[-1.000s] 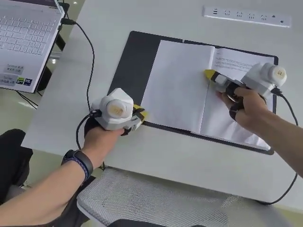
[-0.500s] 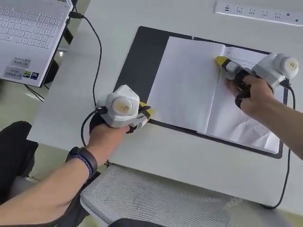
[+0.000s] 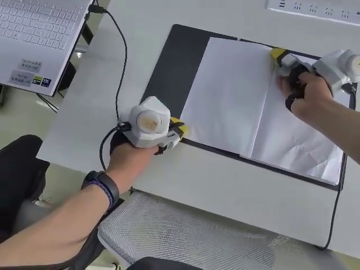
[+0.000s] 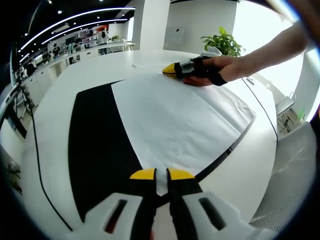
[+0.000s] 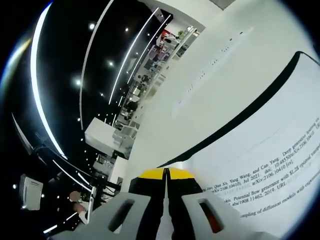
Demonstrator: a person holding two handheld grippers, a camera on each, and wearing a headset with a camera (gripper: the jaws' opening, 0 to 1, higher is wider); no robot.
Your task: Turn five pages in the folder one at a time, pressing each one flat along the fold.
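Fingers on your right gripper are pressed fully together, and those on your left gripper are all but closed, with only a slit between the yellow tips. You work at a white table, with a grey mesh chair below its near edge. A black folder lies open and flat on the table in front of you, its left cover bare along the outer side. Off to the far left sits a laptop at the table's corner. Inside the folder, a blank left page lies flat, and the right page lies beside it, creased near its lower corner. In the right gripper view, the right page carries printed lines of text, and your closed tips rest on its top edge, next to the folder's black border. In the head view, your right gripper touches the far end of the fold, and your left gripper sits at the near left corner of the left page. Whether the left tips pinch that corner, you cannot tell. A power strip lies along the far edge. A black cable runs from the laptop's side to your left gripper. You wear a dark band on your left wrist.
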